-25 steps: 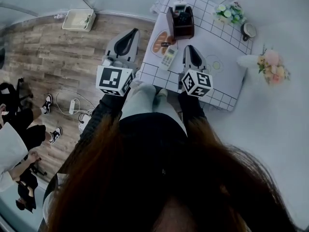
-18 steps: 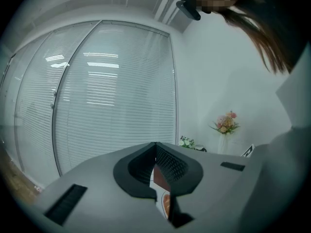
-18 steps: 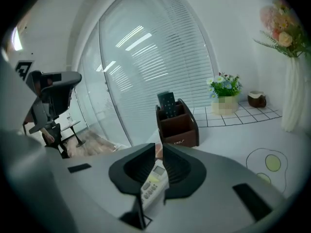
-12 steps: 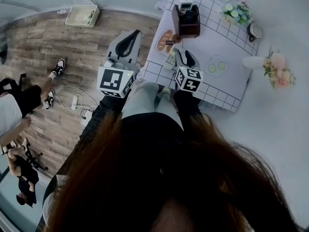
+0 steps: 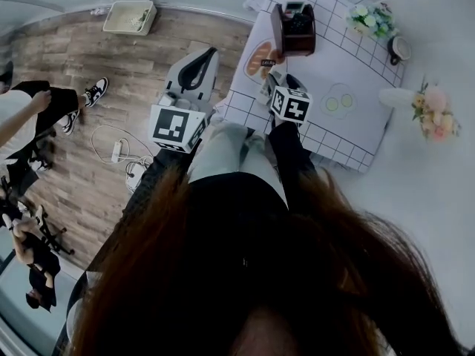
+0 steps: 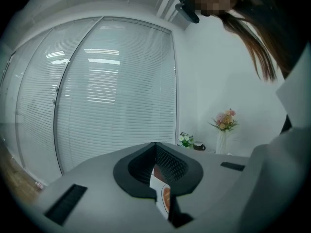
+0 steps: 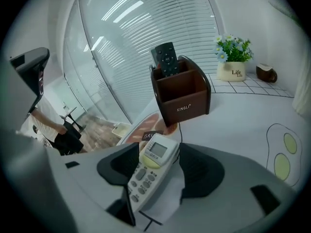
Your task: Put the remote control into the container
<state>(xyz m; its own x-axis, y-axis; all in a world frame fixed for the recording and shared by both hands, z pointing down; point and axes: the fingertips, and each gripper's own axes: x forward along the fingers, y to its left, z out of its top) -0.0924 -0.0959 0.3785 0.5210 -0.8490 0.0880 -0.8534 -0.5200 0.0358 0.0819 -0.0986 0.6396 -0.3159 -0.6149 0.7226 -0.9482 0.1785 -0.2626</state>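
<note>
1. My right claw point(image 7: 159, 153) has just been opening; its jaws stand wide, gripping nothing.
2. The remote control point(image 7: 148, 174) lies between them on the counter point(image 7: 243, 115).
3. The container point(image 7: 182, 98) stands beyond, apart.
4. My left claw point(image 6: 156, 152) is closed, empty.

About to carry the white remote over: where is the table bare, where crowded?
Bare cloth lies between the container and the egg print. The container's front compartment looks empty. Crowded: the far edge, with flower pot and cup; the white remote lies at the near edge.
</note>
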